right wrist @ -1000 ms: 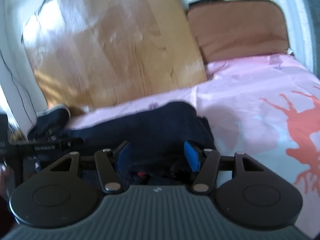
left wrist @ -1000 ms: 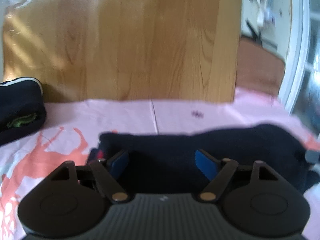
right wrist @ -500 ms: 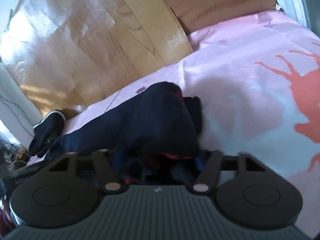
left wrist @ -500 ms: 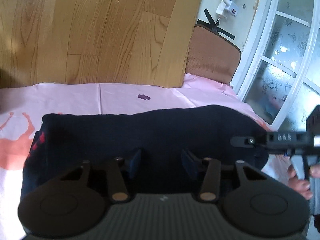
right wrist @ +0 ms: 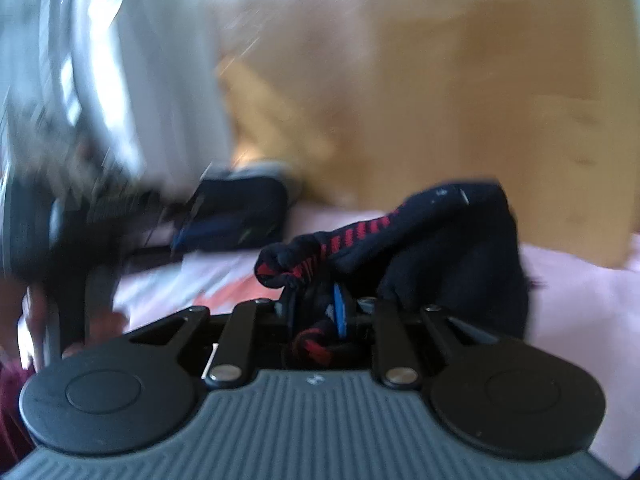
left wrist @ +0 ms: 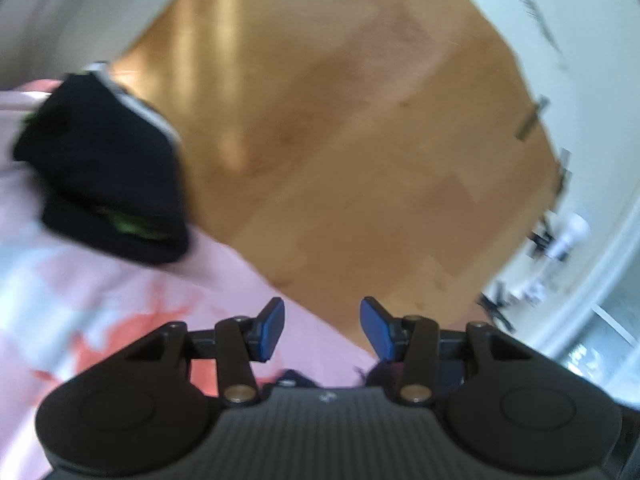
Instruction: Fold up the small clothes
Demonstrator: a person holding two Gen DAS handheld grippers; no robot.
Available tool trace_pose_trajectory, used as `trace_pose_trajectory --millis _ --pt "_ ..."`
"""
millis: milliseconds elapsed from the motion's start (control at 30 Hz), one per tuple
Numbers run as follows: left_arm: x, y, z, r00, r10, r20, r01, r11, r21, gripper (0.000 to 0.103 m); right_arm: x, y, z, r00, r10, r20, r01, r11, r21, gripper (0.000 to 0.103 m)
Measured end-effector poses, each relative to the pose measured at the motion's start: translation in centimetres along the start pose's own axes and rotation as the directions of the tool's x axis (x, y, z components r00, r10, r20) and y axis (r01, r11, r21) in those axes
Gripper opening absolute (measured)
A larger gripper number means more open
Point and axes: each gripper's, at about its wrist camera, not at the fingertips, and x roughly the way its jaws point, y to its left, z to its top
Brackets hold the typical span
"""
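- No readable text, numbers or brand names in either wrist view; both are motion-blurred.
- Left wrist view: small pale mark on the ribbed gripper housing (left wrist: 329,397), near centre edge; a logo-like glyph, not legible.
- Right wrist view: same kind of small pale mark on the ribbed housing (right wrist: 313,380); not legible.
- Right wrist view: navy garment (right wrist: 448,236) has tiny white flecks near its far top edge, maybe a tag or stitching; cannot tell, nothing readable.
- Left wrist view: dark folded garment (left wrist: 104,168) far left has green marks, too blurred to tell if lettering.
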Motion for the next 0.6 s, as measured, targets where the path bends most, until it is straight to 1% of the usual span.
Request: trace_pose_trajectory --millis 67,133,167,200,233,267,300,367,433,500,600 --pt "-0.2 0.1 0.2 1.0 -0.005 0.006 0.005 1.0 0.001 0.043 3.8 2.8 -1.2 0.995 0.042 -0.095 -0.049 0.996 -0.073 0.021" --pt "-0.3 -0.6 -0.1 1.0 -0.028 0.001 0.028 0.999 0.034 0.048 6.9 5.0 -3.0 0.981 0.059 -0.183 -0.089 0.983 -0.16 0.022" --pt "-0.1 -1.2 -0.4 0.999 -0.037 -0.007 0.037 0.997 0.061 0.052 7.1 5.9 -3.7 0.986 0.06 -0.156 -0.094 0.97 -0.225 0.024" --pt "-0.2 -1.7 -0.6 0.999 -0.04 -0.015 0.041 0.996 0.083 0.053 7.0 6.9 -4.0 0.988 0.045 -0.147 -0.086 0.953 -0.29 0.029" --pt "0.0 -2.0 -0.8 0.999 -0.041 -0.027 0.044 0.994 0.105 0.053 6.7 7.4 -4.0 0.988 0.046 -0.146 -0.091 0.944 -0.318 0.033" --pt "0.1 -2.3 -1.1 0.998 -0.041 -0.041 0.046 0.991 0.125 0.053 6.3 7.3 -3.7 0.986 0.072 -0.149 -0.117 0.941 -0.317 0.047" --pt "0.3 -2.5 -1.3 0.998 -0.039 -0.049 0.046 0.989 0.14 0.053 5.6 7.1 -3.5 0.982 0.111 -0.151 -0.154 0.939 -0.307 0.055" --pt "0.5 -2.6 -1.4 0.999 -0.006 -0.054 0.014 0.988 0.154 0.053 3.6 6.7 -3.6 0.982 0.131 -0.139 -0.17 0.931 -0.322 0.055" --pt "0.6 -2.4 -1.4 0.998 -0.002 -0.056 0.009 0.991 0.135 0.052 1.2 5.5 -3.1 0.978 0.179 -0.11 -0.204 0.93 -0.305 0.055" --pt "0.7 -2.2 -1.4 0.998 0.006 -0.056 0.001 0.992 0.127 0.052 -1.2 3.7 -2.6 0.982 0.18 -0.062 -0.19 0.944 -0.27 0.053" --pt "1.4 -2.5 -1.8 0.997 0.019 -0.079 -0.007 0.989 0.148 0.052 -3.9 1.3 -1.3 0.984 0.175 0.033 -0.166 0.969 -0.182 0.053"
